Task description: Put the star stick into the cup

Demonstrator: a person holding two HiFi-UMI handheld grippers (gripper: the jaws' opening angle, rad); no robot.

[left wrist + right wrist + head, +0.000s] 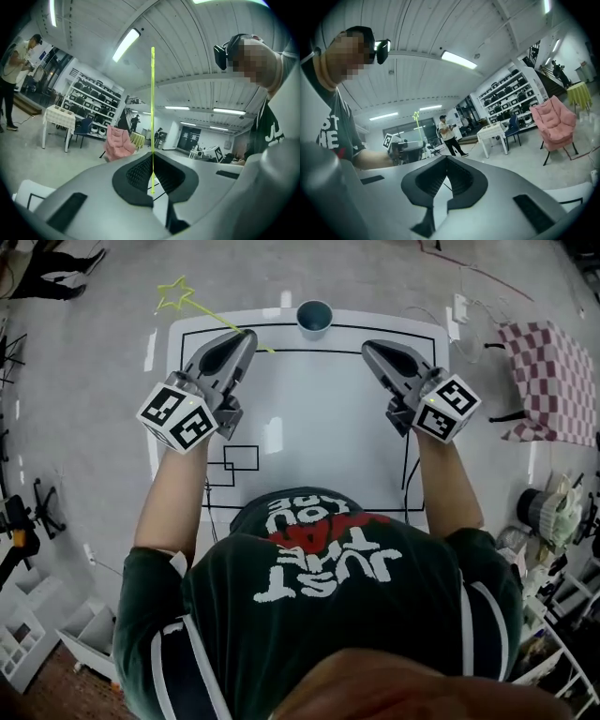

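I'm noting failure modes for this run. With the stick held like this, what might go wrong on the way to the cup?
The left gripper has its jaws shut on the thin star stick near its plain end, so the long star end may swing or twist in the grip. The cup stands at the far edge of the table; a stray poke might tip it or push it off.

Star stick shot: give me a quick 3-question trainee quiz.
1. True or false: the star stick is already in the cup.
2. Which one is shut on the star stick? A: left hand-held gripper. B: right hand-held gripper.
3. Fill in: the cup stands at the ___ edge of the table, away from the person.

Key: 1 false; 2 A; 3 far.
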